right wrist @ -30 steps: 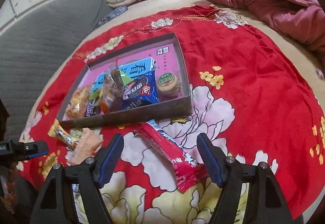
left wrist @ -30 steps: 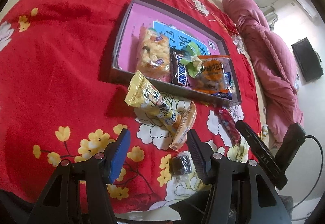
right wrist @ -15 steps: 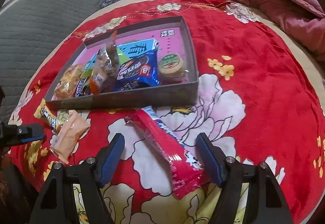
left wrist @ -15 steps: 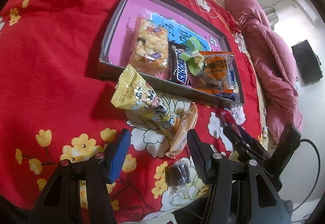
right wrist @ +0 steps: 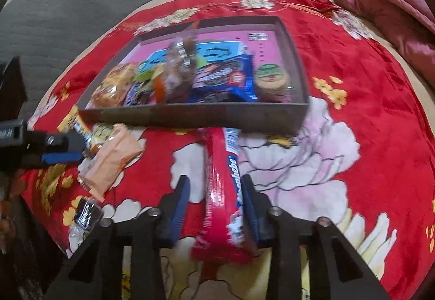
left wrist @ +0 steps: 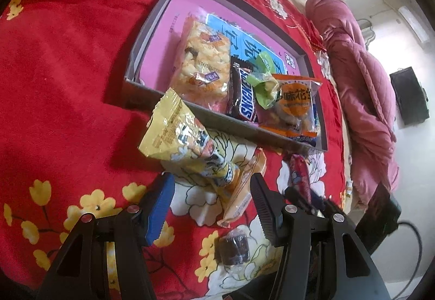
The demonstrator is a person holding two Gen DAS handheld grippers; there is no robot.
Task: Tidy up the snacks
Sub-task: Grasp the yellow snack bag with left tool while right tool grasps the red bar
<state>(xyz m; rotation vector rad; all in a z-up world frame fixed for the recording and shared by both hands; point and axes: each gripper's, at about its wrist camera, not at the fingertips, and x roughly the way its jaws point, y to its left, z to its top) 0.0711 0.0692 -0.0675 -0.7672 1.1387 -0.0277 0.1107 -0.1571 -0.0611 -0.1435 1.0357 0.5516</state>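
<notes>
The red snack stick (right wrist: 221, 191) lay on the bed's red floral blanket (right wrist: 367, 55), its long axis running from 6 toward 12 o'clock, far end just short of the box (right wrist: 190, 116). The right tongs (right wrist: 214, 202) straddled its near half and were closing; the right pad seemed to touch the wrapper, the left stood slightly off. The left tongs (left wrist: 212, 196) hung released (well parted) around the yellow packet (left wrist: 179, 142) tail, gripping nothing. The right hand was nearer.
</notes>
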